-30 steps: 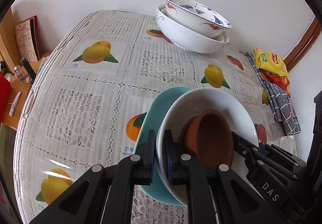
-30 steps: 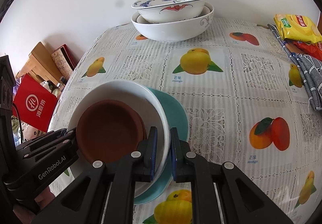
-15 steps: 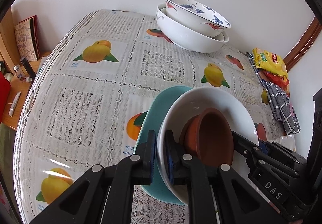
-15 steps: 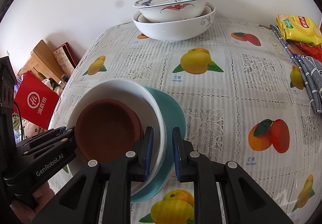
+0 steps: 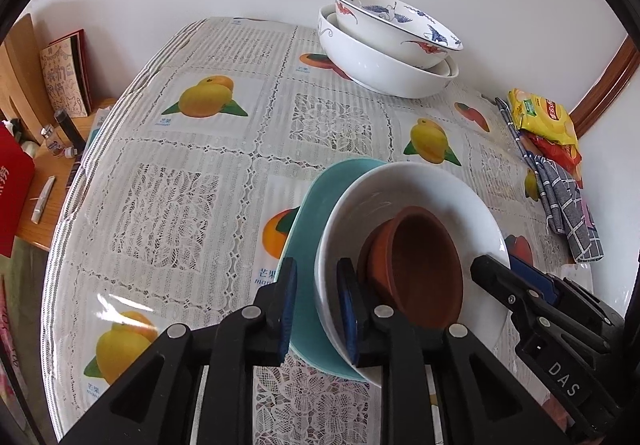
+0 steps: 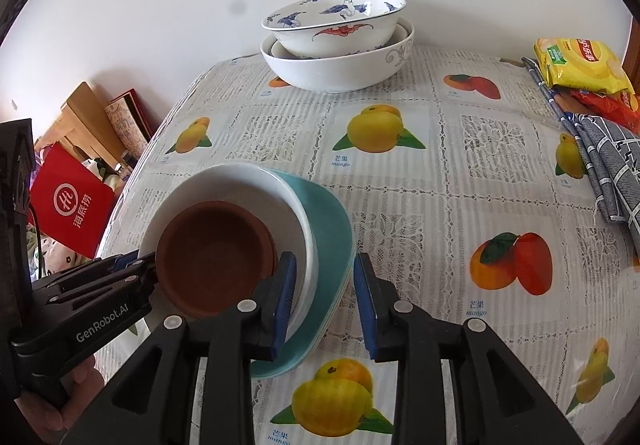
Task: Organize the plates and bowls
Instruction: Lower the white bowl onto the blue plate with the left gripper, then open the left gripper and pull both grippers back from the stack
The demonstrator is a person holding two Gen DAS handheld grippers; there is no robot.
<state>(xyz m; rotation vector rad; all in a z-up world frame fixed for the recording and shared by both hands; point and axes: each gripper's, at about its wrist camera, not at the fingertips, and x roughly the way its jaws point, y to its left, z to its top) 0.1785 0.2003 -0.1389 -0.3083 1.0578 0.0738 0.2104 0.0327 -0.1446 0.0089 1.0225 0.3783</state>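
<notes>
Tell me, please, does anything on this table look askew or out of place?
Yes. The painted bowl sits tilted inside the white bowl at the back. In the near stack, the brown dish and white plate sit off-centre on the teal plate. Nothing looks spilled or broken.

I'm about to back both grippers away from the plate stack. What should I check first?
1. Left gripper open: ok, its fingers stand apart on either side of the white bowl rim and teal plate rim.
2. Right gripper open: ok, with a wide gap around the same rims.
3. Stack nested: ok, the brown dish sits in the white bowl, which sits on the teal plate.
4. Stack resting flat on the table: cannot tell, the near edge is hidden behind the grippers.
5. Far stacked bowls out of the way: ok, they are well apart at the table's far end.
</notes>
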